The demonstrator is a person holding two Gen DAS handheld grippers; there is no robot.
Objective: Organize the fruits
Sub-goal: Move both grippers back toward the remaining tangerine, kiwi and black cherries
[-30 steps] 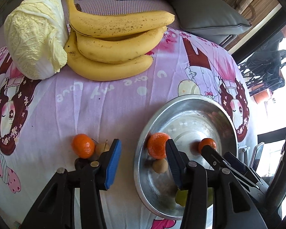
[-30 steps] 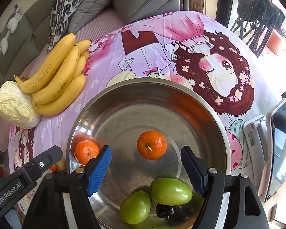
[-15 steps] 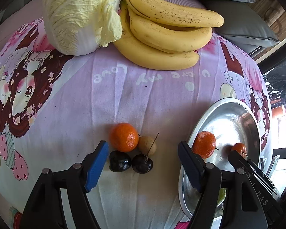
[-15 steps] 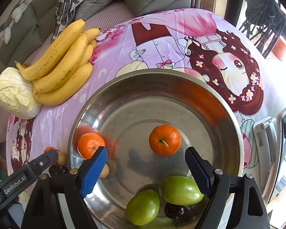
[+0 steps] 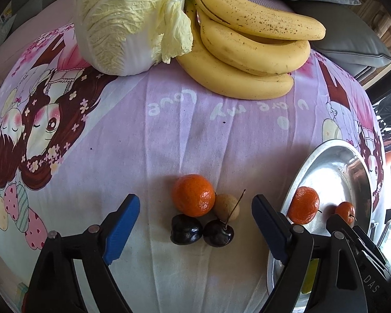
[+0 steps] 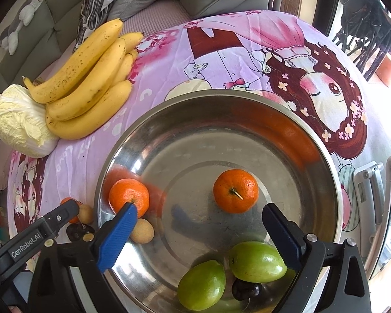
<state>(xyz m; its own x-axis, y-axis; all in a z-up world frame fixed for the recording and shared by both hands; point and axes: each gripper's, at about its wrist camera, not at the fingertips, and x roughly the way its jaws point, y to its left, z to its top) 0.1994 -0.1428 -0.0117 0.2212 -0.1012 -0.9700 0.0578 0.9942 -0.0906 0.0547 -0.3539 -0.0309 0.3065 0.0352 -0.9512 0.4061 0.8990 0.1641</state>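
Left wrist view: the steel bowl (image 5: 325, 161) is your landmark, at right on the printed cloth (image 5: 169, 135). Beyond it to the left lie the cabbage (image 5: 127, 20) and bananas (image 5: 247, 49). Just left of the bowl's rim sits a touching cluster: tangerine (image 5: 193, 195), dark plum (image 5: 186, 229), cherry (image 5: 218, 232) and tan longan (image 5: 226, 206). Your left gripper (image 5: 193, 227) stands wide apart around that cluster, holding nothing. The right gripper (image 6: 199, 230) is spread and unloaded above the bowl. Advise closing on the tangerine alone, pads square to its sides, so its neighbours do not roll.
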